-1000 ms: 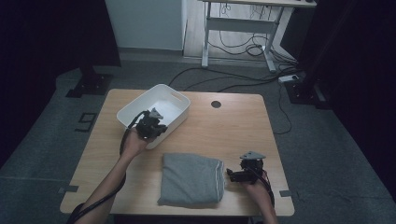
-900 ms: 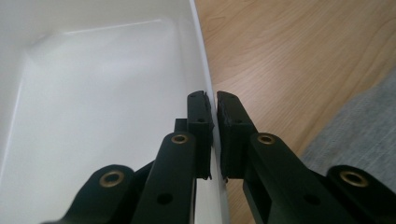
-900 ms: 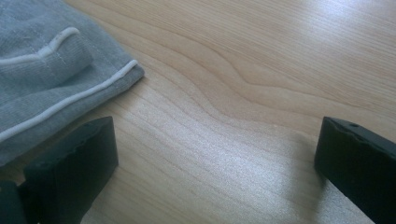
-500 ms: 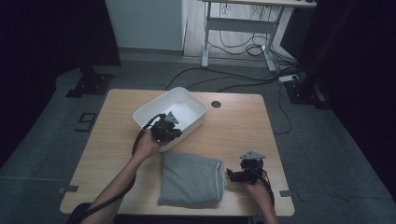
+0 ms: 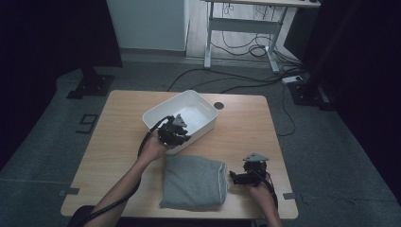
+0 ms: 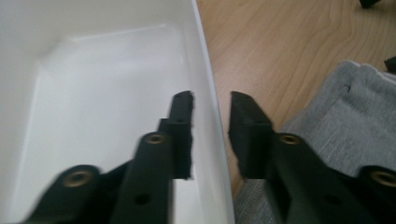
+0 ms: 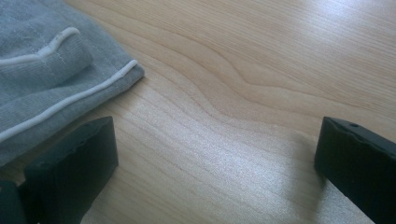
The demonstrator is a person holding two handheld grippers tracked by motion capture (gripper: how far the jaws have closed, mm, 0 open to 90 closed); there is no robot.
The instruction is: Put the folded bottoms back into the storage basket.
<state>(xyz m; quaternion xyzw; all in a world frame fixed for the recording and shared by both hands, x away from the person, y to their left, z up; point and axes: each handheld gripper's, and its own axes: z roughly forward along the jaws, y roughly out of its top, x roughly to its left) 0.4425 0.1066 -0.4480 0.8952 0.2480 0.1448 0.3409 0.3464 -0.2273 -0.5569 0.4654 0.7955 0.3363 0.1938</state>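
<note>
A white plastic bin (image 5: 156,115) stands at the middle back of the wooden table (image 5: 118,127). My left gripper (image 5: 177,135) is at its near wall. In the left gripper view the bin wall (image 6: 205,70) runs between the jaws of that gripper (image 6: 211,105), one inside and one outside. The jaws have just been opening and no longer press on the wall. A folded grey garment (image 5: 194,182) lies in front of the bin, its corner (image 6: 345,116) beside the left jaws. My right gripper (image 5: 232,178) rests open right of the garment (image 7: 42,60), bare tabletop between its fingers (image 7: 215,144).
A round cable hole (image 5: 218,105) sits in the table behind the bin. The table's left half and right rear are bare wood. Beyond the table stand a desk frame (image 5: 241,33) and floor cables (image 5: 246,85).
The left gripper dragged the bin rightward across the table toward the middle, then its jaws opened off the wall. The right gripper and the garment stayed put.
</note>
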